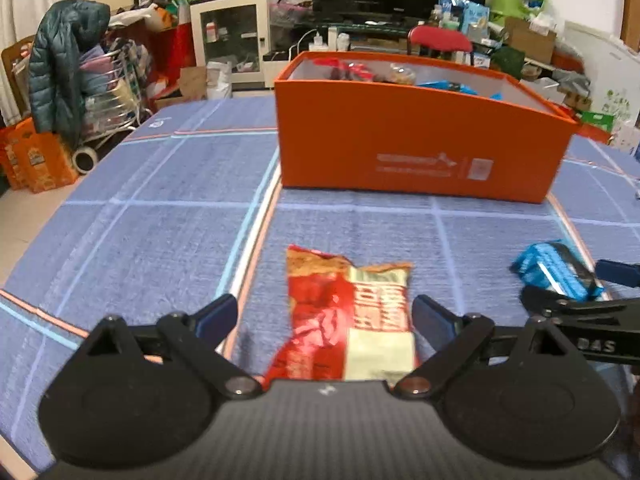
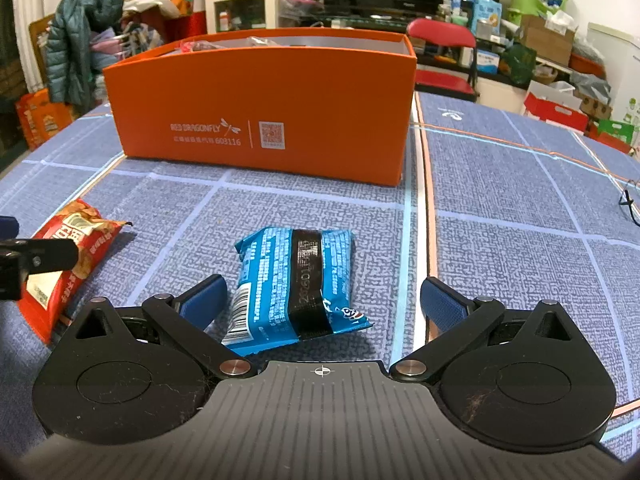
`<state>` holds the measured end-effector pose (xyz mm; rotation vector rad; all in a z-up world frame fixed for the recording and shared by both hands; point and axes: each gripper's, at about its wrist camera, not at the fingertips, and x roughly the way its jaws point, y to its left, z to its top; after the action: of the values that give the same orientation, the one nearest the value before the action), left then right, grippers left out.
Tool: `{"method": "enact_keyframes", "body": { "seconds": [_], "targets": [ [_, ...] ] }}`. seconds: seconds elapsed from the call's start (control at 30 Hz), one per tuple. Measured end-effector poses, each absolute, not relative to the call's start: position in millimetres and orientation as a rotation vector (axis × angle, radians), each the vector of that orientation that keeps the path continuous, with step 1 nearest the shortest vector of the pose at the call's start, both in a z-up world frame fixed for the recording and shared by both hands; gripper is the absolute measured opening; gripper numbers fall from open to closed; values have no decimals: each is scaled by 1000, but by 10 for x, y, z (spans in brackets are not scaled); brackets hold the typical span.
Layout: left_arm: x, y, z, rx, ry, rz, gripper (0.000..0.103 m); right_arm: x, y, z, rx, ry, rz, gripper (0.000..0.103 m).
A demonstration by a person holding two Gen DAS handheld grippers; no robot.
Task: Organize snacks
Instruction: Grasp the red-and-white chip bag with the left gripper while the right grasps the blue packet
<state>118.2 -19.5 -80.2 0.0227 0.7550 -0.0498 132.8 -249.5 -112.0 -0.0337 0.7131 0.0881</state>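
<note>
A red snack packet [image 1: 347,316] lies flat on the blue checked tablecloth, between the fingers of my open left gripper [image 1: 325,314]. It also shows at the left of the right wrist view [image 2: 66,264]. A blue snack packet [image 2: 294,284] lies between the fingers of my open right gripper [image 2: 323,300], nearer the left finger. It also shows at the right of the left wrist view [image 1: 554,270], with the right gripper's fingers around it. An open orange box [image 1: 416,140] stands further back on the table and holds several snacks; it also shows in the right wrist view [image 2: 260,108].
The table is covered by a blue checked cloth [image 2: 520,208]. A red chair [image 2: 444,52] stands behind the table. Cluttered shelves, a TV and a rack with a green jacket [image 1: 64,64] line the room beyond. Eyeglasses [image 2: 630,200] lie at the right table edge.
</note>
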Motion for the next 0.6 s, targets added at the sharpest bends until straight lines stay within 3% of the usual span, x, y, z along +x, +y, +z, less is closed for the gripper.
{"method": "enact_keyframes", "body": {
  "seconds": [0.6],
  "targets": [
    [1267, -32, -736, -42, 754, -5, 93, 1491, -2319, -1038, 11, 791, 9, 89]
  ]
}}
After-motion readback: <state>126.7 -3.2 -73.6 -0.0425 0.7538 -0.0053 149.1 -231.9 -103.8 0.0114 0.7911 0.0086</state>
